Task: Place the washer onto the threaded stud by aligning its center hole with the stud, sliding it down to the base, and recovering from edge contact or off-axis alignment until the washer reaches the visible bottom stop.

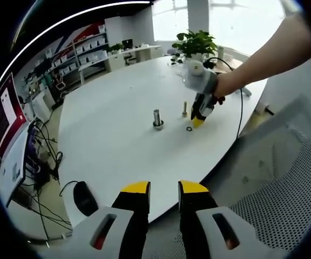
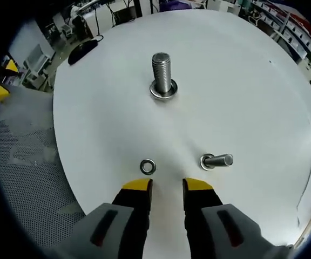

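The washer (image 2: 148, 166) lies flat on the tabletop (image 2: 242, 81) just ahead of the right gripper (image 2: 167, 184), left of its parted, empty jaws. The step in hand looks like the pickup; next, close on the washer's rim, then carry it forward to the large upright threaded stud (image 2: 162, 74). The left gripper (image 1: 164, 186) hangs back off the tabletop edge, parted and empty.

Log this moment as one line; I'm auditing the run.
right tool: open, empty | washer: flat on table, beside tool | small stud: bare | left tool: back

The left gripper view looks across the white table (image 1: 112, 135) from its edge; the right gripper view looks down close above it.
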